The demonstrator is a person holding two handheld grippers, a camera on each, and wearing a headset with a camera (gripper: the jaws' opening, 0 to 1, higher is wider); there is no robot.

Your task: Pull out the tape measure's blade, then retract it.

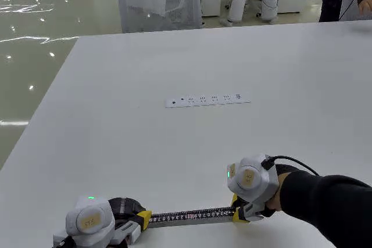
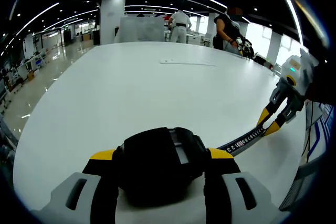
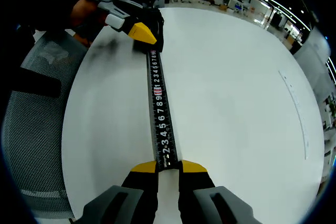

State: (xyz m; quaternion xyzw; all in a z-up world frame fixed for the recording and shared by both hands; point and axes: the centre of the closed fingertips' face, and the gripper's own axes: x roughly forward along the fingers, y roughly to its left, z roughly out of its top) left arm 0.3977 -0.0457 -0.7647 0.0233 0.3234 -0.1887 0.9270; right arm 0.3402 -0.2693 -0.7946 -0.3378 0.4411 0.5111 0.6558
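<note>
Now our left gripper [image 2: 161, 155] clamps the black tape measure [image 2: 157, 174] on the white table [image 1: 174, 149], while our right gripper [image 3: 168, 168] pinches its drawn-out blade [image 3: 159, 103], printed 2 through 9.

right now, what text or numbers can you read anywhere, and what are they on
"2 3 4 5 6 7 8 9", then a red mark, probably "10", then "1 2 3 4 5 6 7 8 9": on the tape blade, in the right gripper view.
Dark marks on the white strip lying on the table: too small to read.
</note>
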